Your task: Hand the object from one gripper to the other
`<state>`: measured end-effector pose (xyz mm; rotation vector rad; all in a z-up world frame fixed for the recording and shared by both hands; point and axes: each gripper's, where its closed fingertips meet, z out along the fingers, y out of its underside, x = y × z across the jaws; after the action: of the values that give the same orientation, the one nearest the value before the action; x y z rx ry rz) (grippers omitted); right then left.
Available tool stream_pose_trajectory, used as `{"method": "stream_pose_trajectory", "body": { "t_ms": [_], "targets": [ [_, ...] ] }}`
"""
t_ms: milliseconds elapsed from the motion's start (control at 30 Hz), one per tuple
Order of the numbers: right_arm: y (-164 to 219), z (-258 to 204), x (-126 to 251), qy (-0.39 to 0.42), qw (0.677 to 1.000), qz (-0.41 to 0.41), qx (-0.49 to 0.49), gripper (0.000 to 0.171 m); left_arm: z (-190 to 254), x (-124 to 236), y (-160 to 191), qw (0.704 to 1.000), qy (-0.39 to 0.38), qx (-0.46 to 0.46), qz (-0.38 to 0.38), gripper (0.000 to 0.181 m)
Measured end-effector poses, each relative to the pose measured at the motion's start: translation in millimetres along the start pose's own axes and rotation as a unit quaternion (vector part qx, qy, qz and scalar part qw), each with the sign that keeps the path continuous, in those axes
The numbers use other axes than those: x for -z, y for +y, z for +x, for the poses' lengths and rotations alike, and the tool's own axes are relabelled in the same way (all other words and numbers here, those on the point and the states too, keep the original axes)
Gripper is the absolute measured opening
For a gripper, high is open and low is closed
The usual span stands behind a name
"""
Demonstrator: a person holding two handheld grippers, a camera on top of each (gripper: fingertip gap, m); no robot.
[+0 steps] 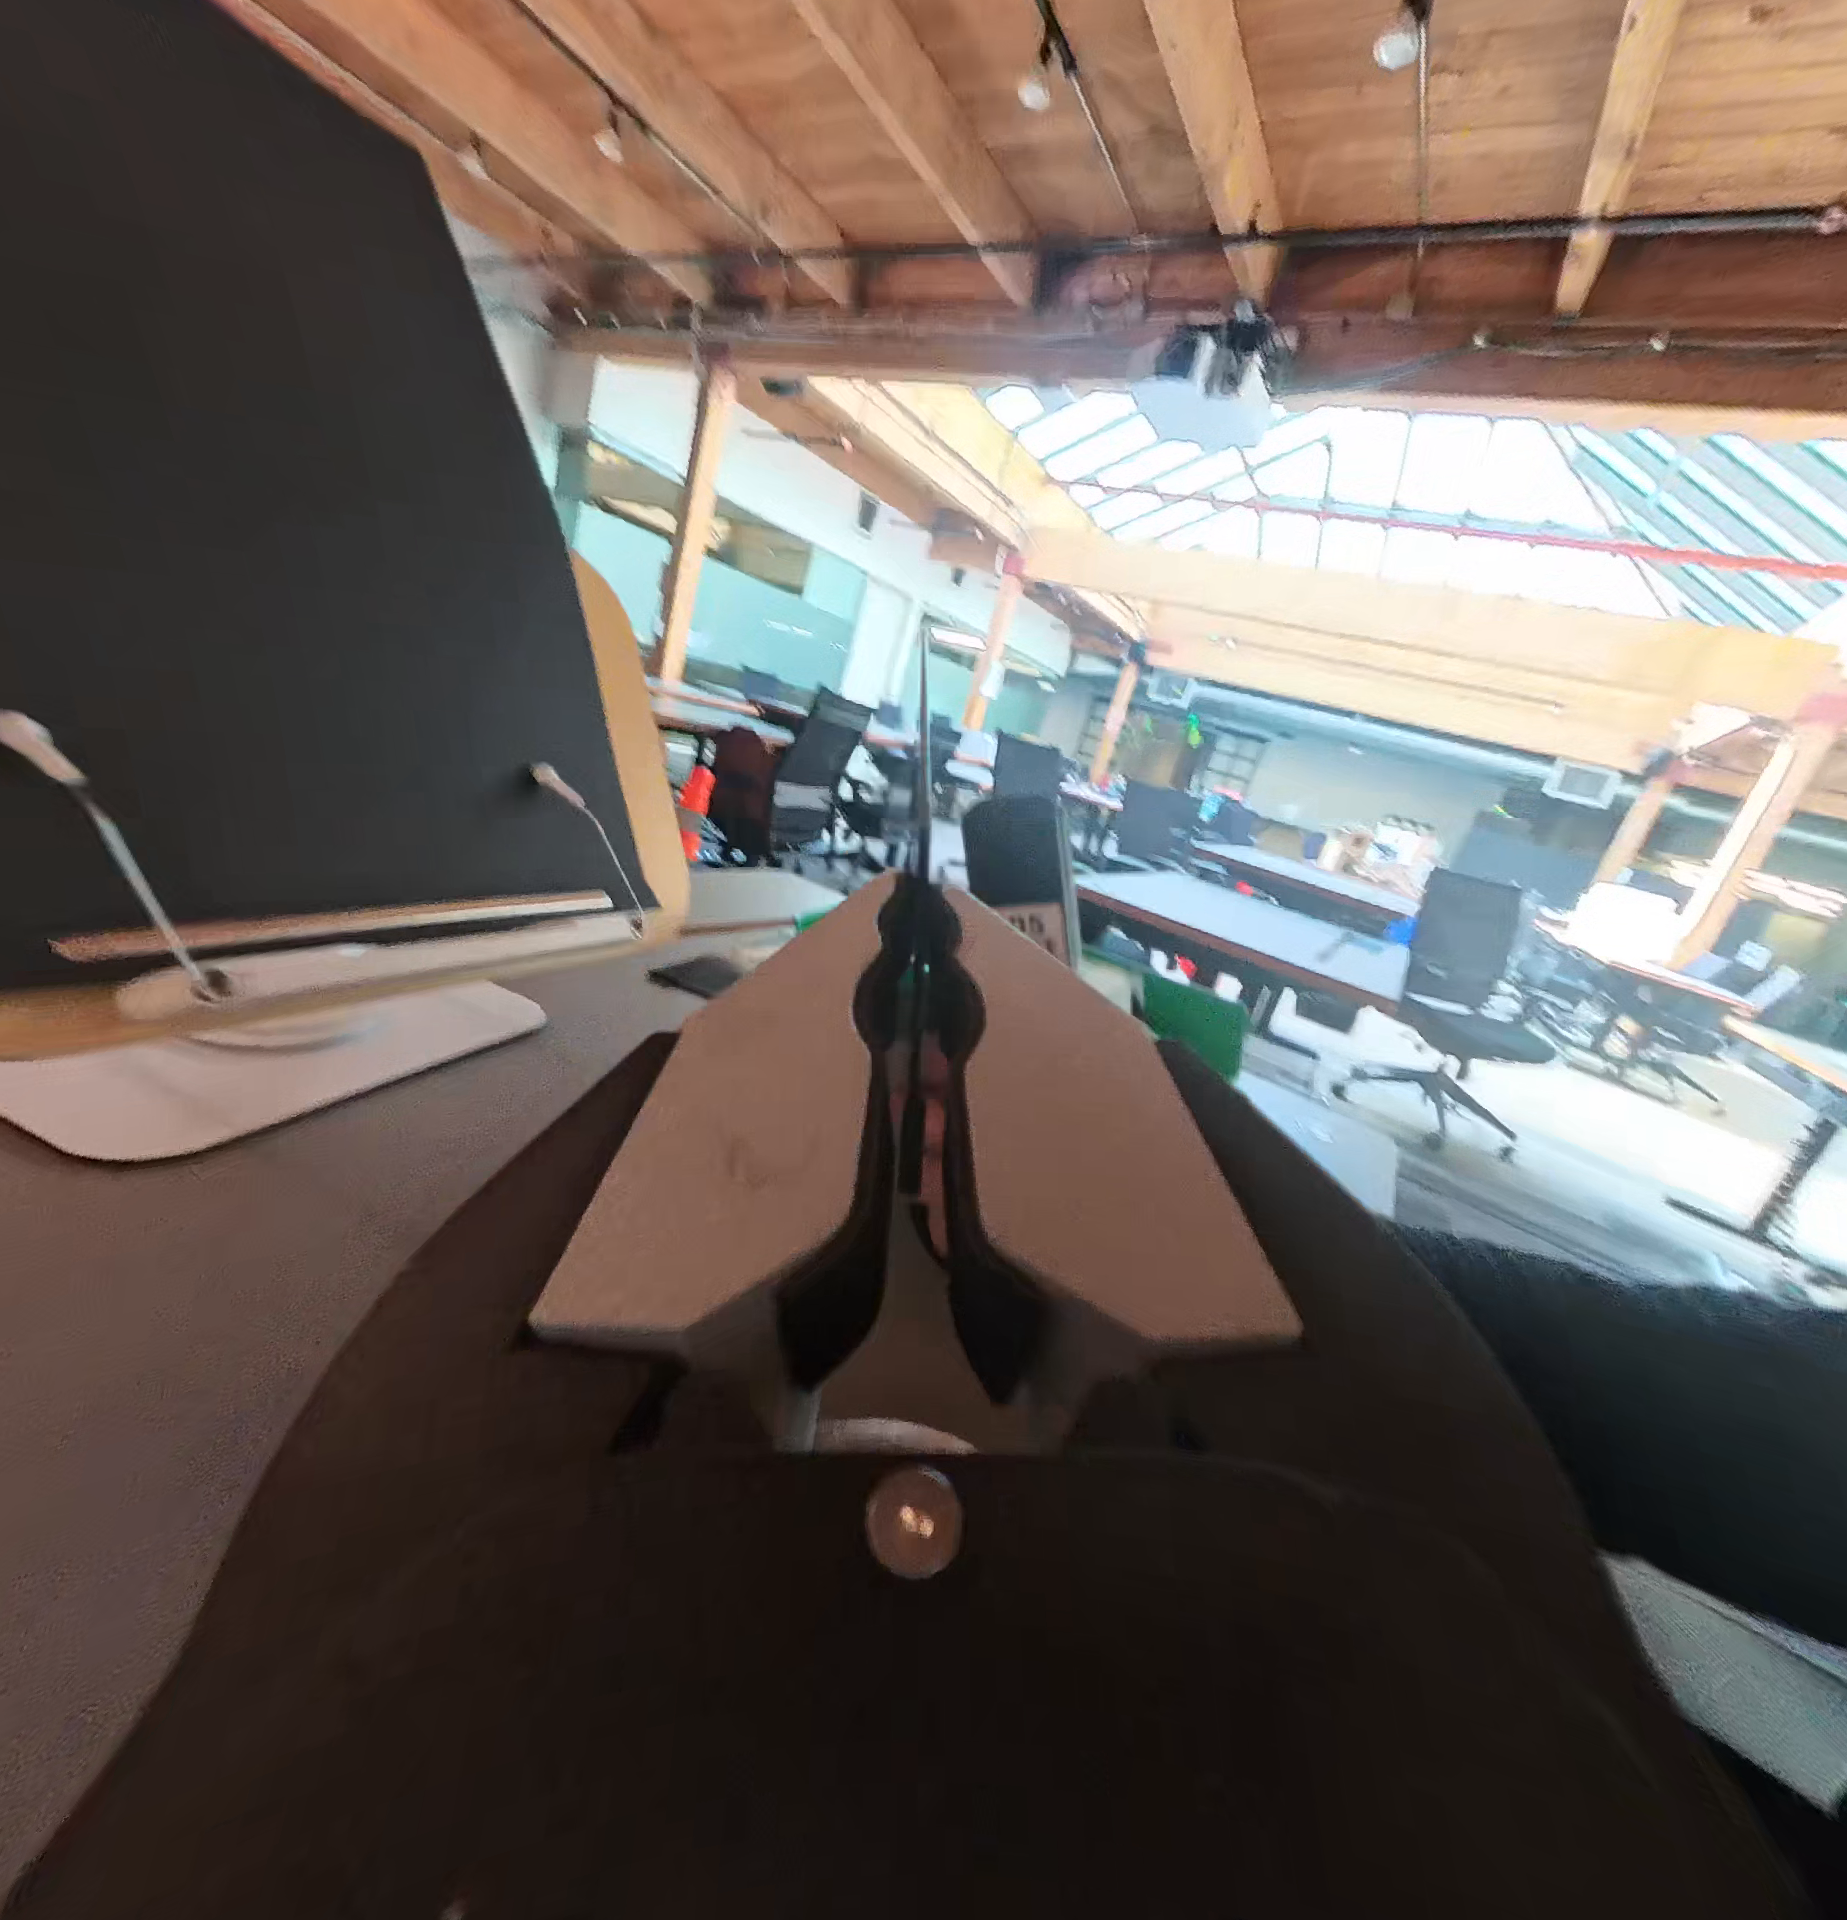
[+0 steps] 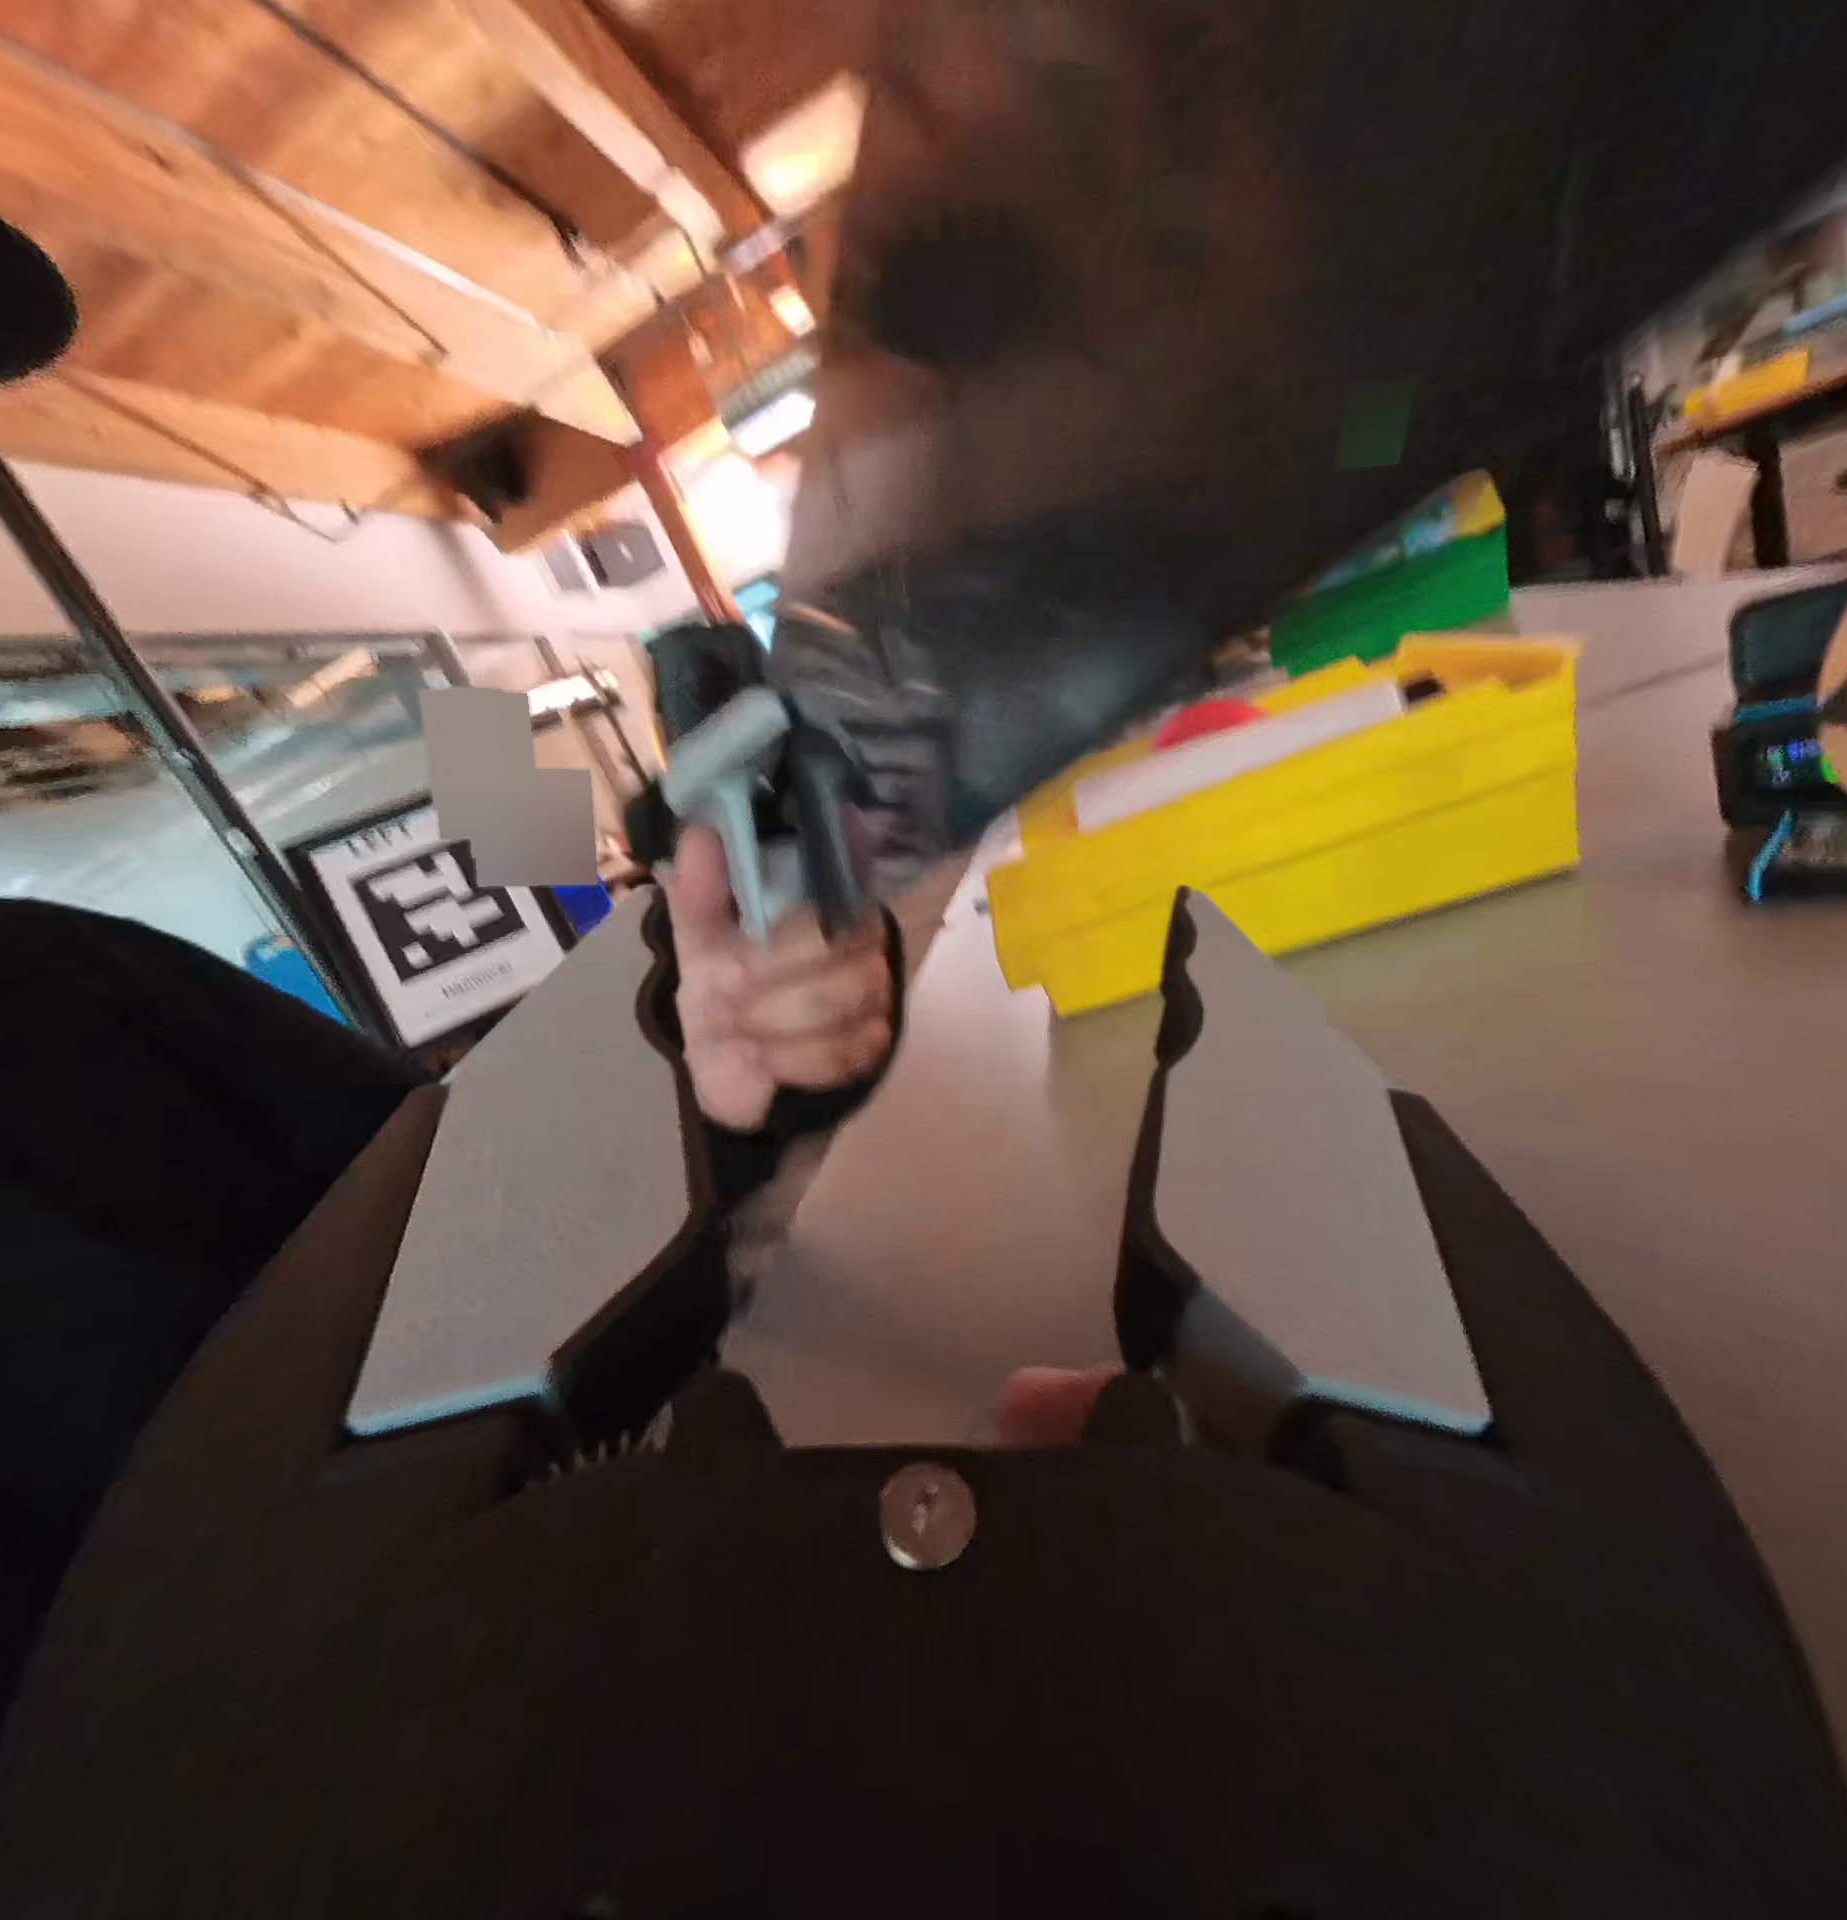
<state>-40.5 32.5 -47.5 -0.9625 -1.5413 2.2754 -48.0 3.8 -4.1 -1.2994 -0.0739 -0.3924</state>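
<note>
In the left wrist view my left gripper (image 1: 914,894) is shut on a thin, flat dark object (image 1: 924,748). I see it edge on, and it sticks up well past the fingertips. In the right wrist view my right gripper (image 2: 919,914) is open and empty, held low over a pale table (image 2: 1521,1091). Ahead of it, between and above its fingers, a hand (image 2: 784,1008) holds the left gripper (image 2: 773,831), which is blurred and has grey fingers. The two grippers are apart. I cannot make out the object in the right wrist view.
A yellow bin (image 2: 1314,831) with a red thing and a white slab stands on the table ahead right, with a green box (image 2: 1407,582) behind it and a black device (image 2: 1792,748) far right. A black panel on a white-based stand (image 1: 223,520) stands left of the left gripper. The left gripper's tips are roughly 6 cm from the right gripper's.
</note>
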Motion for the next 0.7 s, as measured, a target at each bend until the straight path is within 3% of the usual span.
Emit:
{"method": "stream_pose_trajectory", "body": {
  "t_ms": [67, 100, 133, 200, 300, 367, 433, 533, 600, 667, 700],
  "targets": [
    [-19.9, -7.3, 10.9, -0.022, 0.999, 0.048, -0.004, 0.074, -2.3, -8.2, 15.7, 1.0, 0.01, 0.004, -0.025, 0.0],
    [-26.6, -3.5, 16.2, -0.014, 0.998, 0.062, -0.01, 0.055, -1.9, -10.9, 21.7, 0.999, 0.022, 0.014, -0.035, 0.0],
    [-30.2, 3.6, 21.3, 0.002, 0.998, 0.067, -0.012, 0.018, -2.6, -13.3, 28.7, 0.998, 0.032, 0.027, -0.049, 0.0],
    [-36.8, 3.2, 30.1, 0.0, 0.997, 0.076, 0.004, 0.0, -8.5, -17.8, 43.6, 0.993, 0.053, 0.059, -0.086, 0.001],
    [-39.3, 6.7, 30.9, 0.06, 0.993, 0.062, 0.086, 0.0, -35.2, -22.4, 54.8, 0.986, 0.052, 0.094, -0.131, 0.007],
    [-39.5, 16.2, 32.8, 0.138, 0.975, 0.039, 0.169, 0.0, -60.6, -23.4, 61.0, 0.984, 0.018, 0.061, -0.167, 0.026],
    [-40.4, 36.5, 43.4, 0.258, 0.928, -0.006, 0.269, 0.0, -76.7, -24.5, 65.1, 0.979, 0.001, 0.034, -0.203, 0.045],
    [-45.9, 58.7, 65.2, 0.417, 0.791, -0.089, 0.438, 0.0, -77.7, -28.7, 75.9, 0.968, 0.04, 0.047, -0.243, 0.056],
    [-44.5, 64.4, 69.3, 0.462, 0.707, -0.131, 0.519, 0.0, -76.7, -35.3, 82.3, 0.964, 0.072, 0.085, -0.241, 0.058],
    [-36.4, 68.9, 65.5, 0.462, 0.655, -0.167, 0.574, 0.0, -67.7, -37.8, 86.5, 0.956, 0.131, 0.125, -0.229, 0.06],
    [-29.4, 73.1, 63.9, 0.451, 0.637, -0.194, 0.594, 0.0, -61.0, -35.9, 85.3, 0.949, 0.167, 0.158, -0.214, 0.05]
  ]
}}
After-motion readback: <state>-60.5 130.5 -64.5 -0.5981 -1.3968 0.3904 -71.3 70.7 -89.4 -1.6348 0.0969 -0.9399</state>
